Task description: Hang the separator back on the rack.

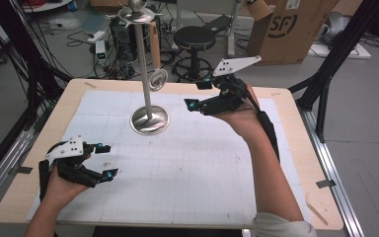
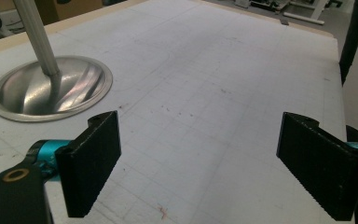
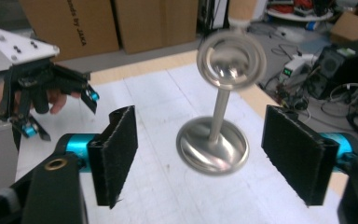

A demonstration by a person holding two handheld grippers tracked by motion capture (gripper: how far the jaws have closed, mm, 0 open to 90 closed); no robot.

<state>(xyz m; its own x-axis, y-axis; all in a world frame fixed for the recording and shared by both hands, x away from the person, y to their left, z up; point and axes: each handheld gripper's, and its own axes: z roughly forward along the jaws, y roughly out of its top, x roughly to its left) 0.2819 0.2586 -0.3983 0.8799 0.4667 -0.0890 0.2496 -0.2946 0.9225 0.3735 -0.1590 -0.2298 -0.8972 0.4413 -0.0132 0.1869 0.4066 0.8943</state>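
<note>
A metal stand [image 1: 149,120] with a round base and a tall pole rises from the white mat. From its top hangs a ladle [image 1: 157,74] with a wooden handle, its bowl beside the pole. My right gripper [image 1: 198,95] hovers open just right of the stand, pointing at it. In the right gripper view the jaws [image 3: 205,156] stand wide apart and hold nothing, with the stand's base [image 3: 213,144] and the blurred ladle bowl [image 3: 231,58] ahead of them. My left gripper [image 1: 106,161] rests open at the front left. Its jaws [image 2: 198,163] hold nothing, and the base [image 2: 51,88] lies ahead on the left.
A gridded white mat [image 1: 187,168] covers the wooden table [image 1: 296,148]. Behind the table stand a black stool [image 1: 194,39], a cardboard box [image 1: 286,29] and cabled equipment on the floor. Black frame posts [image 1: 325,84] flank the table.
</note>
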